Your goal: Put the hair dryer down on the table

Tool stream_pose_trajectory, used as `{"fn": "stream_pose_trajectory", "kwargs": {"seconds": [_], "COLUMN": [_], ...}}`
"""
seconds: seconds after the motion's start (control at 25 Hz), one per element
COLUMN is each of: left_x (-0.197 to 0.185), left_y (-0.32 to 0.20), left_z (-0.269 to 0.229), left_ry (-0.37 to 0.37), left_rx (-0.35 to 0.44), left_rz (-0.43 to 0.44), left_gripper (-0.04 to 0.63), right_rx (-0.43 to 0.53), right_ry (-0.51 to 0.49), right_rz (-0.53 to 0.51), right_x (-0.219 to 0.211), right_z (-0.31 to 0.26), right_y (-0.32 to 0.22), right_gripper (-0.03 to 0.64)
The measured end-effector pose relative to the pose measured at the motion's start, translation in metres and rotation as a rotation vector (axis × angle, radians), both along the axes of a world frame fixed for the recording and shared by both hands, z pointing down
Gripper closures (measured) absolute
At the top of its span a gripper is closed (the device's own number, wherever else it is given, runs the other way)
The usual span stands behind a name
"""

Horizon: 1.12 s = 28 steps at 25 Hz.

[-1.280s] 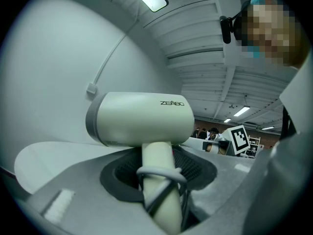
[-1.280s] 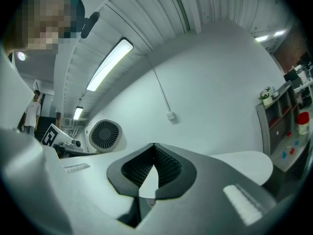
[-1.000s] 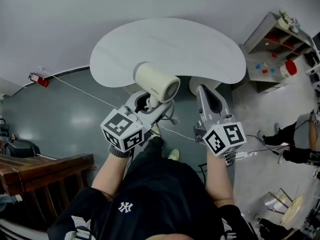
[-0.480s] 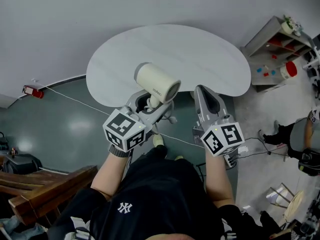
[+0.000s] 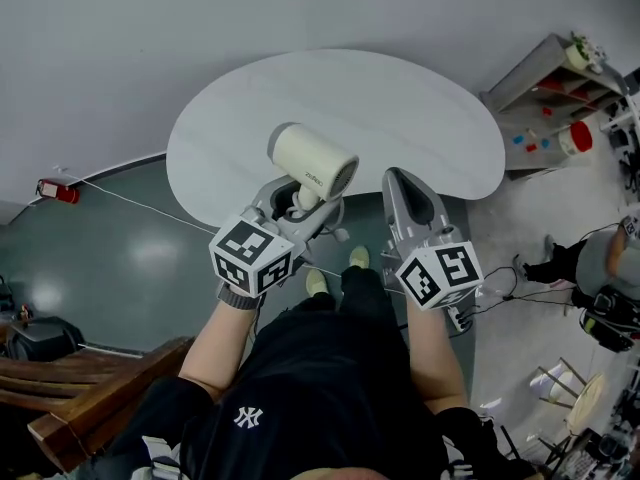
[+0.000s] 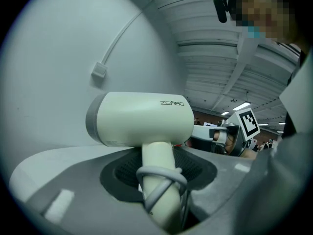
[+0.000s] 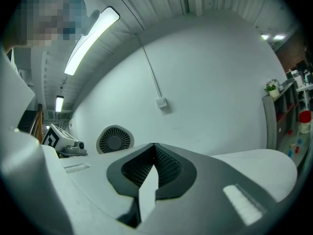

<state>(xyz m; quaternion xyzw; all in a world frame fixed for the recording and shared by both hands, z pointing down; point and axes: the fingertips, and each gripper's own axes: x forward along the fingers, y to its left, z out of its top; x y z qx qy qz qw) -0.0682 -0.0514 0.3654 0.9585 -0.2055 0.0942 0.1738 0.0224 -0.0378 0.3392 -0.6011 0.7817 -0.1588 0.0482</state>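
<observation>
- The cream-white hair dryer with a short round barrel (image 5: 312,163) (image 6: 142,119) is off the table, held up over the near edge of the white, rounded tabletop (image 5: 400,98)
- The left gripper (image 5: 297,208) (image 6: 161,180) has its jaws closed on the dryer's handle; the handle runs down between them and the barrel lies crosswise above them
- A grey cord (image 6: 160,176) is looped round the handle just above the grip
- In the head view the barrel's open end faces right, toward the right gripper
- The right gripper (image 5: 402,180) (image 7: 154,146) sits just beside the dryer, apart from it, with its jaws pressed together on nothing, their tips over the table's near edge
- From the right gripper view the dryer's round slotted grille (image 7: 114,140) shows to the left, in front of a plain white wall
- A grey shelf unit holding small red and blue items (image 5: 555,93) stands to the right of the table
- A thin white cable (image 5: 130,200) runs across the dark floor on the left
</observation>
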Motion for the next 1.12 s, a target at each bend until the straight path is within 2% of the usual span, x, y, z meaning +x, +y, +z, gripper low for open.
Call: {"fn": "stream_pose_trajectory", "kwargs": {"seconds": [0.48,0.8,1.12], "left_x": [0.022,0.048,0.068], "left_y": [-0.077,-0.137,-0.178], "left_z": [0.040,0.084,0.133], "left_ry": [-0.085,-0.159,-0.232], "left_rx": [-0.036,-0.093,-0.160], "left_rz": [-0.064,-0.119,-0.163], "left_gripper": [0.397,0.396,0.396], "right_rx": [-0.029,-0.086,-0.144], "right_ry": [-0.011,-0.049,-0.055], "right_rz": [-0.052,-0.101,-0.168], "right_x": [0.024,0.055,0.069], "right_z": [0.027,0.065,0.106], "right_y": [-0.088,-0.157,-0.205], "right_gripper": [0.595,0.595,0.595]}}
